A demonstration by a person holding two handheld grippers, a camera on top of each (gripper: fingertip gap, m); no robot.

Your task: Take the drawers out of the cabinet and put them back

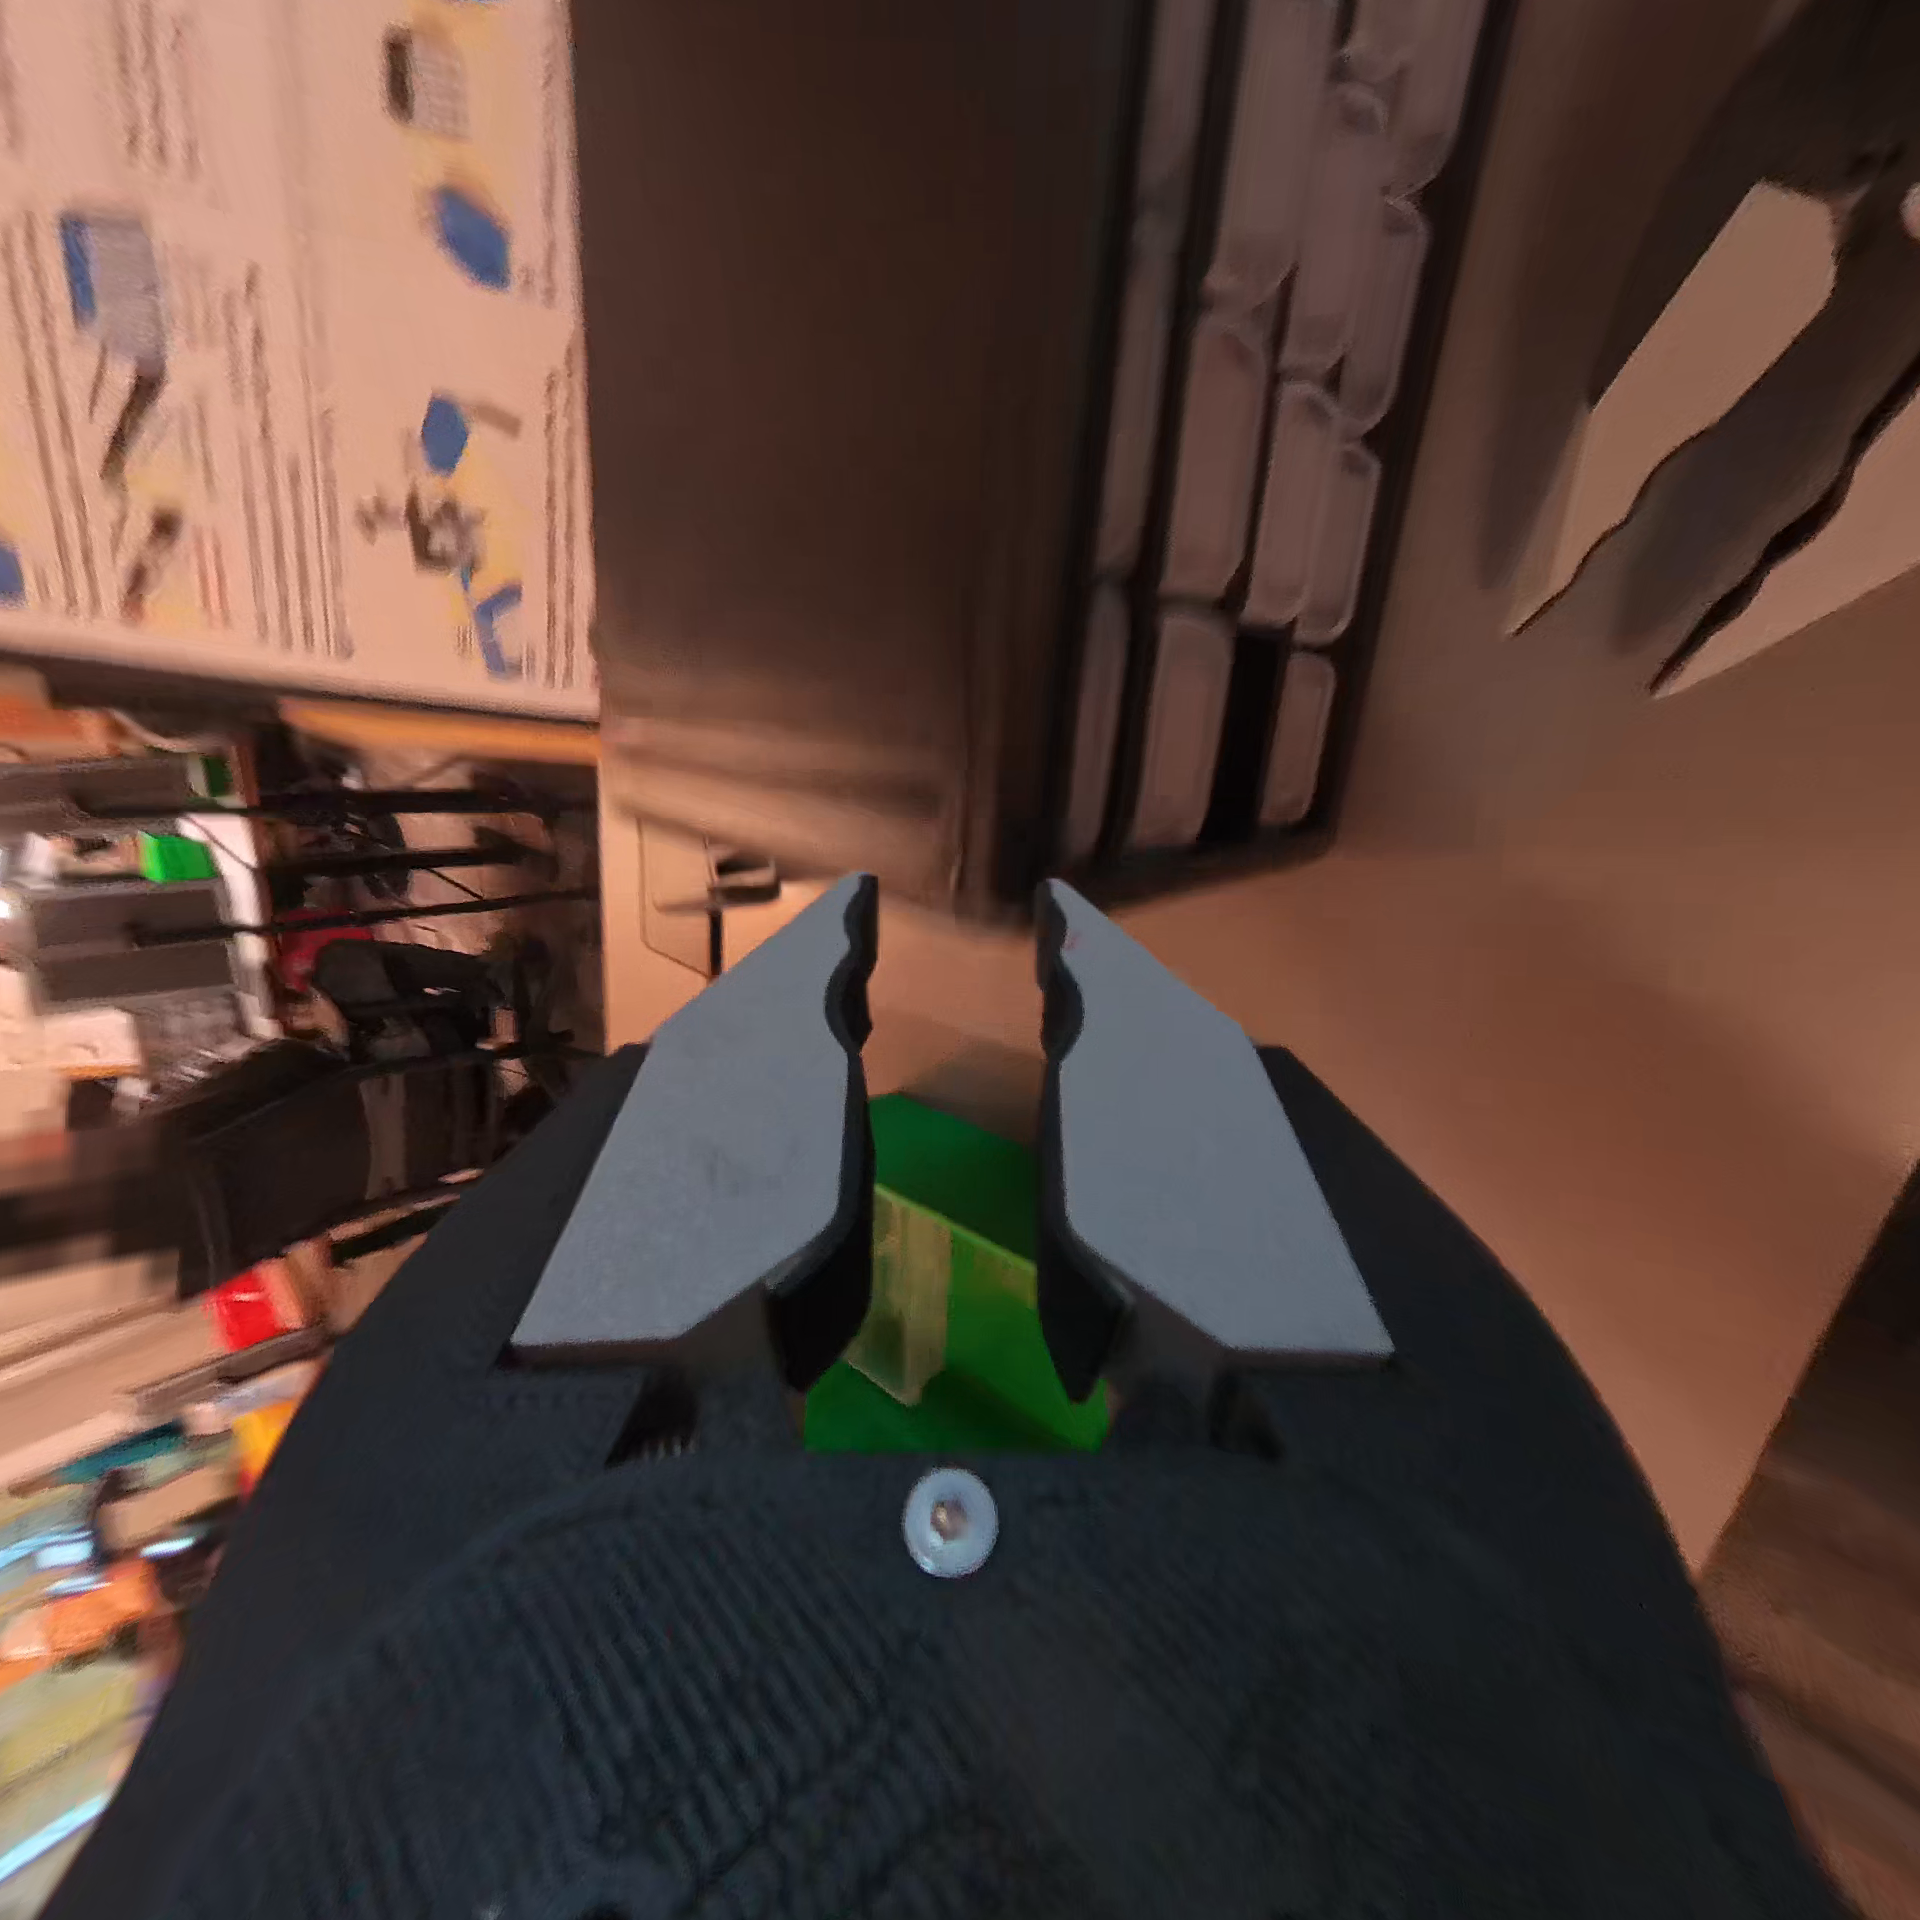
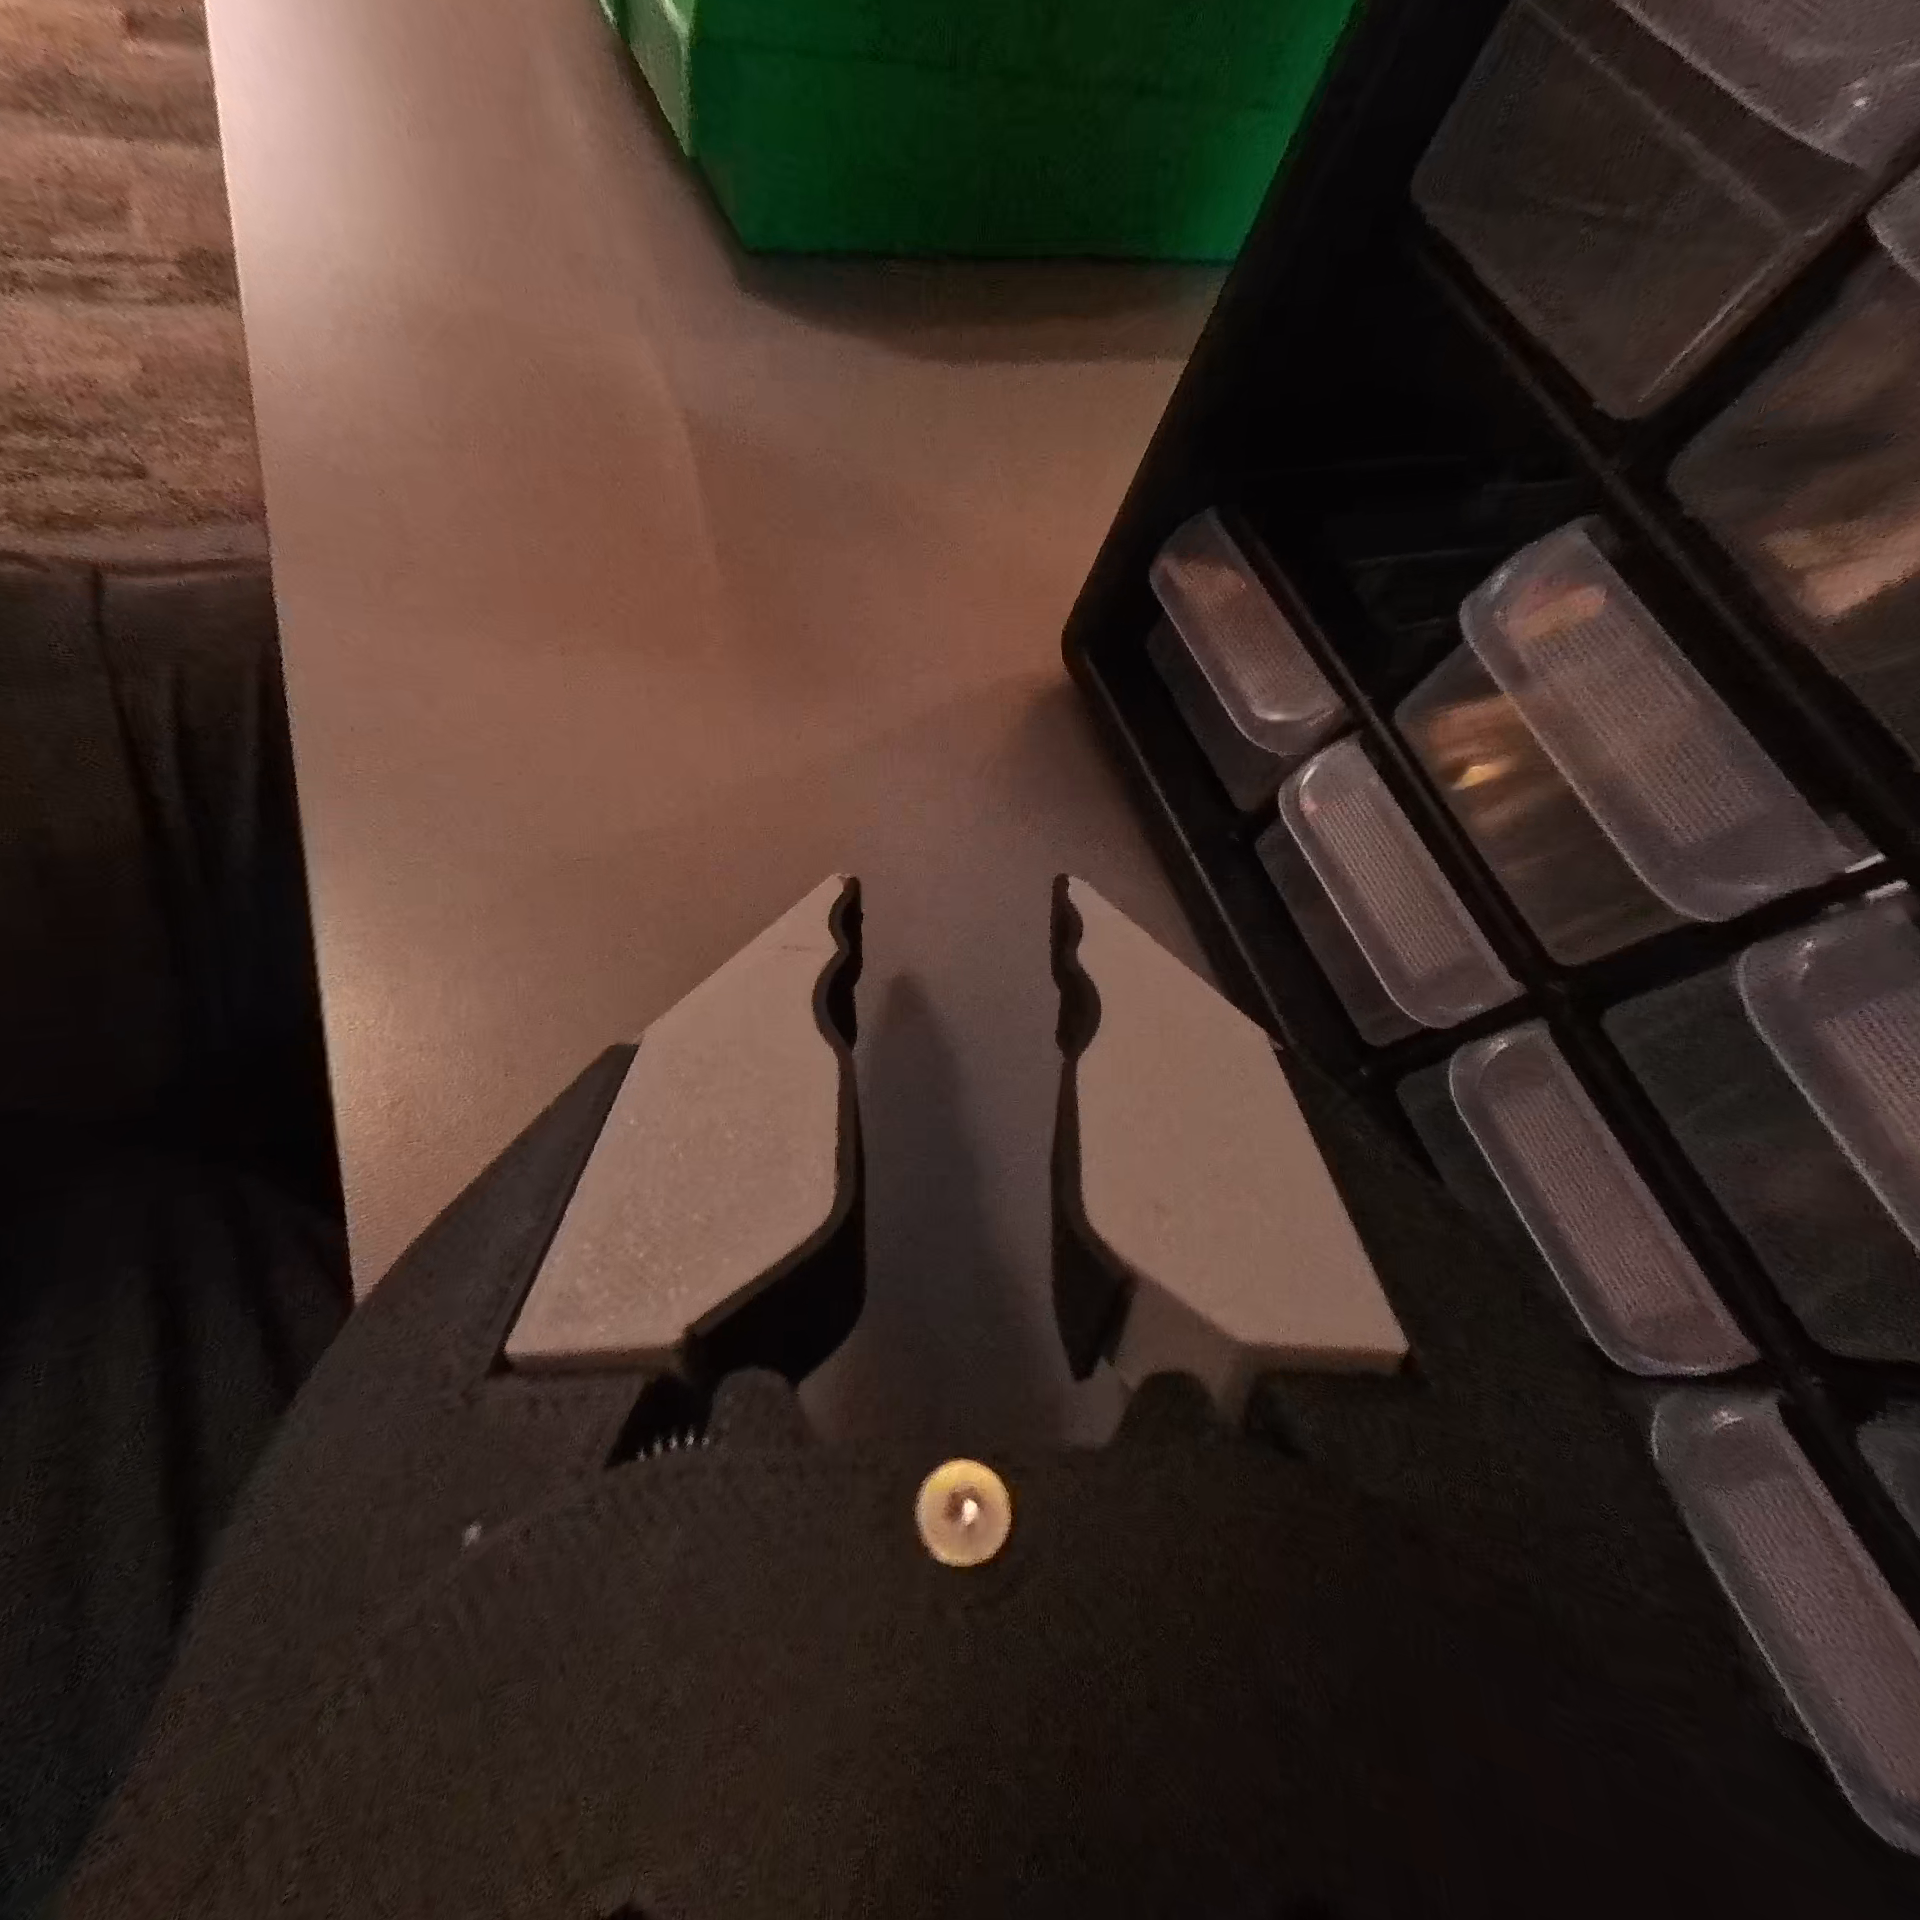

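Note:
The black cabinet [image 2: 1143, 582] with translucent drawers stands on the right in the right wrist view. One drawer [image 2: 1642, 727] sticks out of its slot, and a slot [image 2: 1392, 488] near the top corner is dark and empty. My right gripper [image 2: 956, 904] is open and empty over the table, just left of the cabinet. In the left wrist view the cabinet [image 1: 831, 416] shows from its side, with its drawer fronts [image 1: 1247, 436] to the right. My left gripper [image 1: 956, 914] is open above a green box [image 1: 966, 1351] that holds a small translucent yellowish piece [image 1: 904, 1288].
The green box [image 2: 987, 125] stands on the beige table [image 2: 582, 623] ahead of my right gripper. The table's left edge and the carpet floor [image 2: 114, 260] lie beyond. The right gripper [image 1: 1714, 468] shows at the upper right of the left wrist view. Cluttered shelves [image 1: 208, 935] and a poster wall [image 1: 260, 312] are on the left.

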